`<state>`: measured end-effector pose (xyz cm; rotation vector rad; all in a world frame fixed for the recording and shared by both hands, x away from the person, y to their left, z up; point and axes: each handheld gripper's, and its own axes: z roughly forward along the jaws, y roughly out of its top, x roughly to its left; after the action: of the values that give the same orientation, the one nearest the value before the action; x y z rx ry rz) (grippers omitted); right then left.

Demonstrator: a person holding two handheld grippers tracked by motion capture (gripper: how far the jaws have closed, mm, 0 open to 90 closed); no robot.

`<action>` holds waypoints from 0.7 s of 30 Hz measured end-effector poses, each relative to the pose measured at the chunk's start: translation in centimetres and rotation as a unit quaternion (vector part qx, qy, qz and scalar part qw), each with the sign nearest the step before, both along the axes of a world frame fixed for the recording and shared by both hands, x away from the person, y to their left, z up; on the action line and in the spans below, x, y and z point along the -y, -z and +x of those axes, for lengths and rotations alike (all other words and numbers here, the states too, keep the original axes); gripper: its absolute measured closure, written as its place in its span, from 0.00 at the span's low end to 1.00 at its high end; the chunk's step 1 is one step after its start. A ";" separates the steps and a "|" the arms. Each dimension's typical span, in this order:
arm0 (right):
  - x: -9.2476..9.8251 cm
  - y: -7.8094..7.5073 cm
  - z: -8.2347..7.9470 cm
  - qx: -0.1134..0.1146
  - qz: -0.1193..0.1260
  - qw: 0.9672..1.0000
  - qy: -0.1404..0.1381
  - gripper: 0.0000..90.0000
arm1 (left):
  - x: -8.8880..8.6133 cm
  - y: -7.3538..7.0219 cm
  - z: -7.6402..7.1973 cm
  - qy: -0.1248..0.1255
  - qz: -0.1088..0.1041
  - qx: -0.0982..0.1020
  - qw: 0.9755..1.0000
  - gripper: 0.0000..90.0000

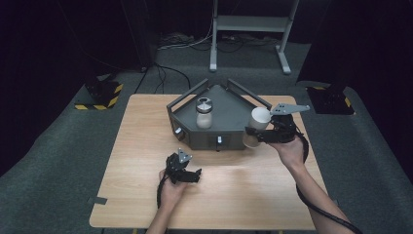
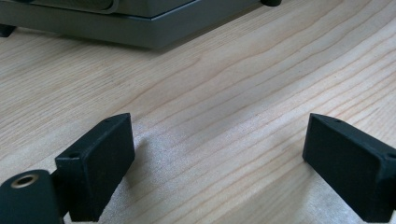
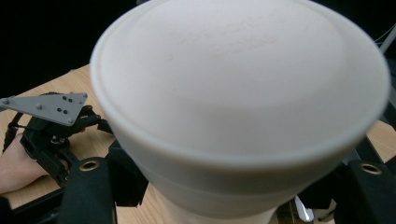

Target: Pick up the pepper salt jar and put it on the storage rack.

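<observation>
**Tray at the far middle, grippers near and right**

On the table [image 1: 146, 195], the tray [image 1: 229, 122] sits far-centre with a jar [image 1: 204, 113] inside. The cup [image 1: 257, 126] hangs at its right corner, in the right gripper [image 1: 255, 131]. The left gripper [image 1: 187, 170] rests nearer, left of centre.

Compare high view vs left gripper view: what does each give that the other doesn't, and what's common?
High view alone: the glass jar standing in the grey tray, the white cup clamped in the right tool at the tray's right corner, both hands, the floor and the white stand.

Left gripper view alone: the left tool's two black jaws up close, wide apart over bare wood with nothing between them.

Both: the wooden table and the tray's front wall.
</observation>
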<state>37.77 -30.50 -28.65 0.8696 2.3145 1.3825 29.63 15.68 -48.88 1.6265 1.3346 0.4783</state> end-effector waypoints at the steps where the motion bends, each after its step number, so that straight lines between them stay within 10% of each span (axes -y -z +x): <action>1: -0.1 -0.2 0.1 0.002 -0.002 1.000 -0.001 0.37 | 0.0 0.0 0.0 0.000 0.000 0.000 1.000 0.10; 21: -1.9 -2.7 2.5 0.007 -0.009 1.000 -0.007 0.37 | 0.0 0.0 0.0 0.001 0.001 -0.001 1.000 0.10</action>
<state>40.27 -28.57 -25.95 0.8387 2.3230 1.3670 29.65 15.72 -48.84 1.6308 1.3334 0.4774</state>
